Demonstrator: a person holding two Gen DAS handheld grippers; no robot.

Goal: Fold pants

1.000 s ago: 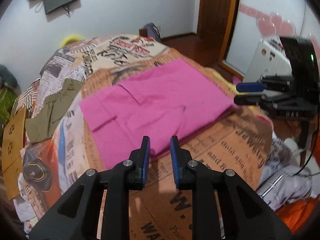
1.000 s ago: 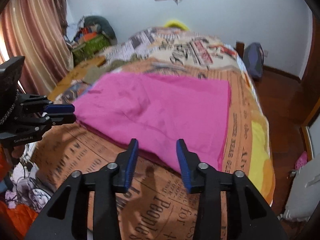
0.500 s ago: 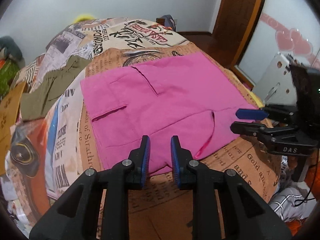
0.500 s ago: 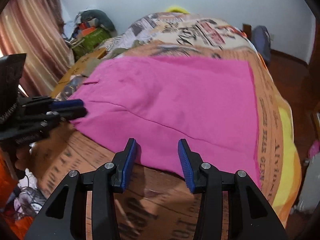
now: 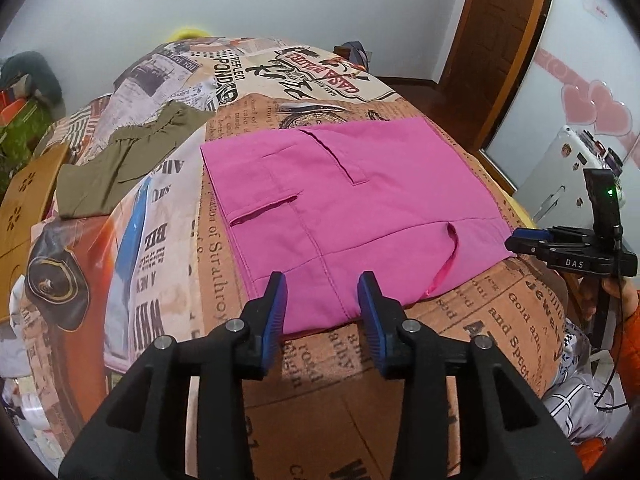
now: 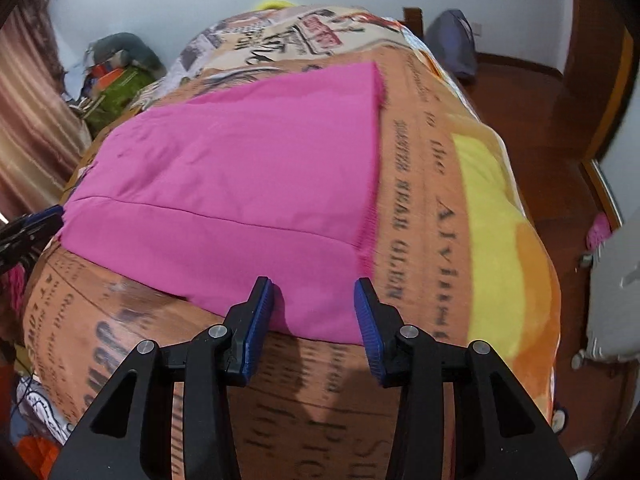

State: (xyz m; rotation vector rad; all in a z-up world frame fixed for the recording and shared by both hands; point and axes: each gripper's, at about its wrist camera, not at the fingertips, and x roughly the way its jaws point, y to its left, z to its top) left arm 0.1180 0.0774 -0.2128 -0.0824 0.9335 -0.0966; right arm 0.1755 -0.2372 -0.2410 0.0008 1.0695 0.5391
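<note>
Pink pants [image 5: 360,200] lie folded flat on a newspaper-print bedspread [image 5: 500,320], pocket side up. My left gripper [image 5: 322,280] hovers at their near edge; its jaws are opening, the hem shows in the gap, and the pads do not press it. In the right wrist view the pants [image 6: 248,168] fill the middle, and my right gripper [image 6: 313,284] stands open over the near edge close to the right corner, gripping nothing. The right gripper [image 5: 520,240] also shows at the pants' right corner in the left wrist view. The left gripper [image 6: 36,220] peeks in at the left edge.
An olive garment [image 5: 120,168] lies on the bed left of the pants. A wooden board [image 5: 28,188] stands at the bed's left side. A white device [image 5: 560,176] and a wooden door are to the right. A bag [image 6: 456,40] sits on the floor beyond.
Both grippers have come down and closer to the pants' near edge. The left jaws have spread wider. The pants have not moved.
</note>
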